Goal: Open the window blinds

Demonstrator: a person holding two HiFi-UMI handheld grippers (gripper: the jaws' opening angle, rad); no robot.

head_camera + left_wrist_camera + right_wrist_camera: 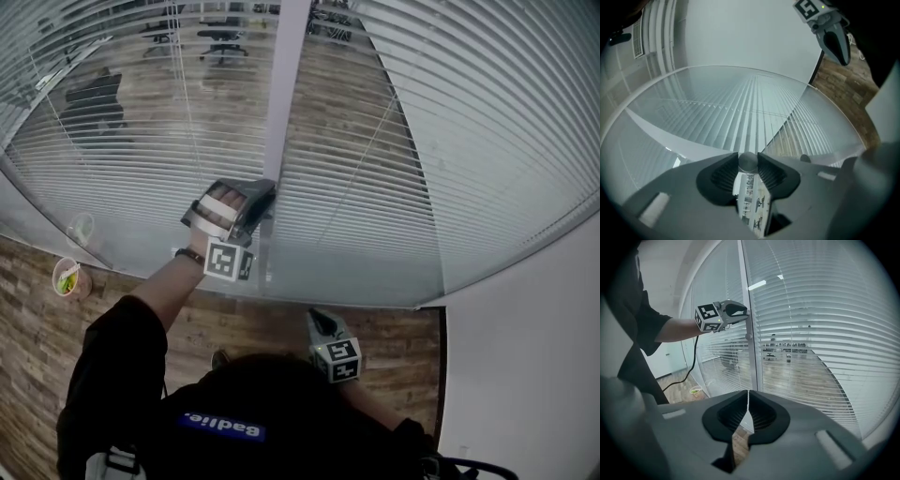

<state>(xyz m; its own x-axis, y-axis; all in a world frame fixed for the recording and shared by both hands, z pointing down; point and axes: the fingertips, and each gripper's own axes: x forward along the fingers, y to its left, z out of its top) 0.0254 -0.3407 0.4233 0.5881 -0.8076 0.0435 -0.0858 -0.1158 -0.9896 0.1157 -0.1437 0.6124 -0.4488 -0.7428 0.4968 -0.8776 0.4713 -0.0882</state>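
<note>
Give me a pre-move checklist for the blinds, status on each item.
1. Grip: left gripper jaws pressed on the tilt wand: ok.
2. Spare hand: right gripper jaws together, empty, apart from the slats: ok.
3. Opening: room behind shows through the slats: ok; fully open: cannot tell.
4. Snags: cable hanging from the left gripper runs free: cannot tell.
5. Floor: cup stands apart from the person: ok.
</note>
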